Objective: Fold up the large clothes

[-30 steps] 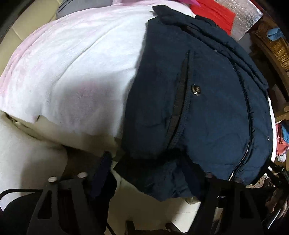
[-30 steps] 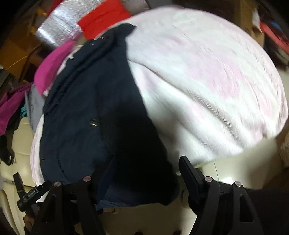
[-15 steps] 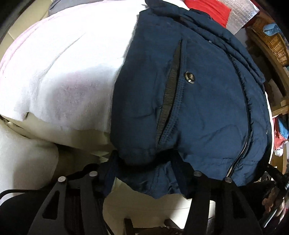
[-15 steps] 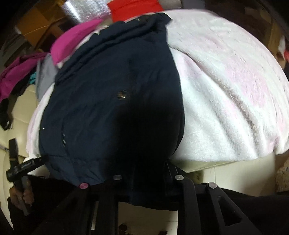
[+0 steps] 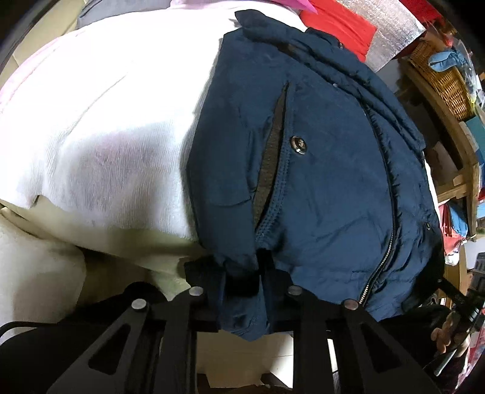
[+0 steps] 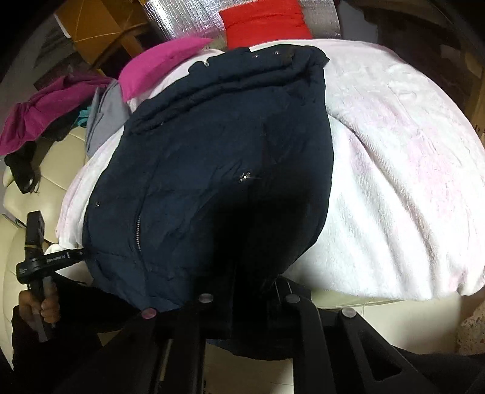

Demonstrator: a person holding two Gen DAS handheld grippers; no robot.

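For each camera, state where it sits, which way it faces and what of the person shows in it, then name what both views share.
Left wrist: on the left gripper, looking steeply down its closing fingers at the navy jacket, its hem pinched between them; a hand at the right edge.
Right wrist: on the right gripper, angled down, fingers closing on the jacket's other hem corner; a hand holding the left gripper at the left edge.
Shared: jacket, white blanket, red garment.

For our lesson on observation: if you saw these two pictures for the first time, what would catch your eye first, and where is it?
The navy jacket dominates both views, spread over a white and pink blanket. At its near hem the left gripper and the right gripper are closing on the fabric. Behind, a red garment and a magenta garment stand out brightly.
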